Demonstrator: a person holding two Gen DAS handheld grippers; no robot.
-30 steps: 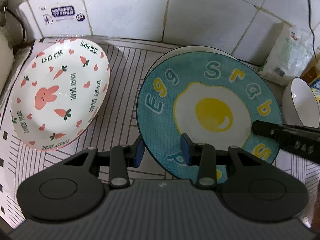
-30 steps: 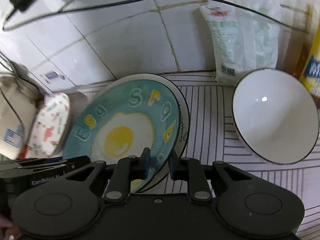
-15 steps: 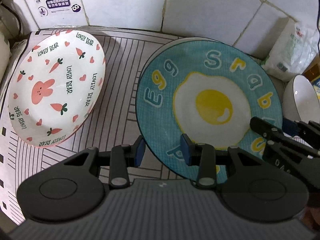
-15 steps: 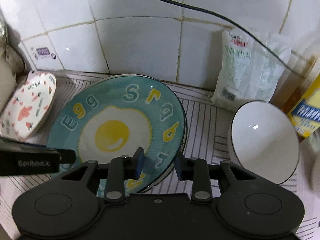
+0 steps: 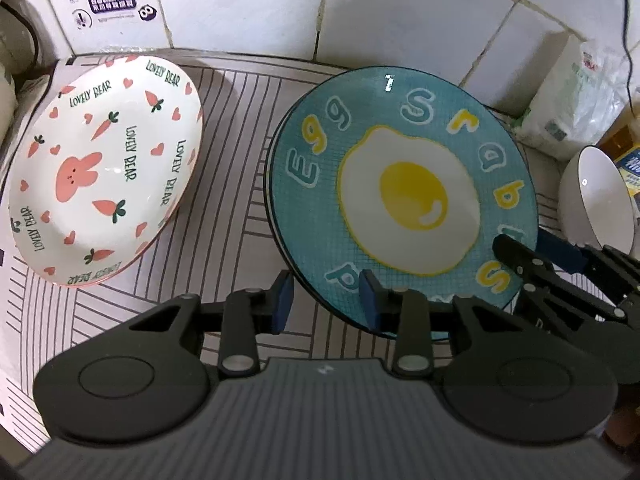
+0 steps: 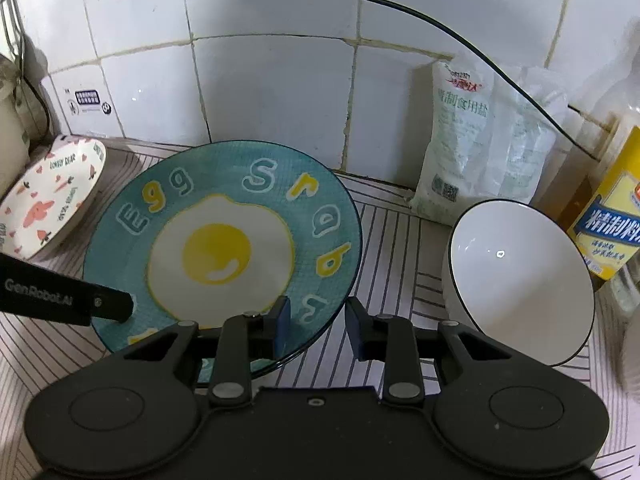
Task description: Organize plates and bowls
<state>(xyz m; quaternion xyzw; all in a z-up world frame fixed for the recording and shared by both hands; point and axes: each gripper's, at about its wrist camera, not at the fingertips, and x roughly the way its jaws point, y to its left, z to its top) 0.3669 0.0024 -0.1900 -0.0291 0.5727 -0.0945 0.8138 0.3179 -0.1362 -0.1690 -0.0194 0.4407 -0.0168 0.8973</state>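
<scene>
Straddling egg plate (image 5: 404, 200) rim: left gripper (image 5: 326, 300) spread, right gripper (image 6: 318, 326) spread, neither pinching.

egg plate (image 6: 224, 240) settled over the rimmed plate, right tongs (image 6: 316, 326) opened wider

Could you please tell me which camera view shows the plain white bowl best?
The right wrist view: the white bowl sits whole, its inside facing the camera, beside the salt bag. The left wrist view catches it only small at the right edge, partly behind the right gripper.
</scene>
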